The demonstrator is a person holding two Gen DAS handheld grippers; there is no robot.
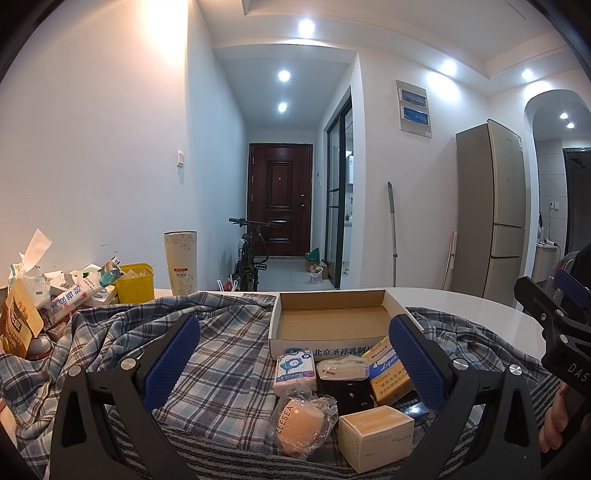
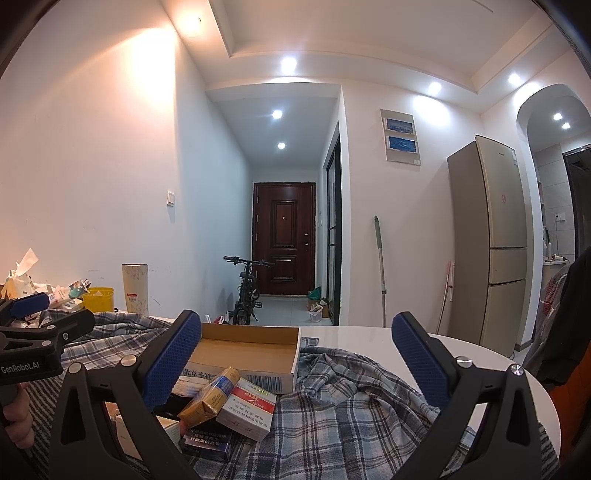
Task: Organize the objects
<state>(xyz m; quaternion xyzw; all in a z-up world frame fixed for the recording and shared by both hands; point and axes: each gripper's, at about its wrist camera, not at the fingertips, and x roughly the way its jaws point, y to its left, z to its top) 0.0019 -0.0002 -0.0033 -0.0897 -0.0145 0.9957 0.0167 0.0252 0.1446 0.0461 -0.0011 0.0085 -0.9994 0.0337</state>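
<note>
Both spread wide and empty, left gripper (image 1: 291,363) and right gripper (image 2: 295,363), poised over small packs (image 1: 343,391) heaped just before empty cardboard tray (image 1: 332,323), probably their destination.

"ZEESEA" on wrapped sponge (image 1: 301,424)

Bright and even, lit by recessed ceiling spots (image 1: 306,26) with blown-out glare. Warm wash on the left wall (image 2: 92,129), cooler down the hallway (image 1: 280,122). Soft shadows under the boxes (image 1: 375,430) on the cloth (image 1: 221,369). Strong fisheye bending, dark vignette at the corners. Sharp throughout, no motion blur.
</note>
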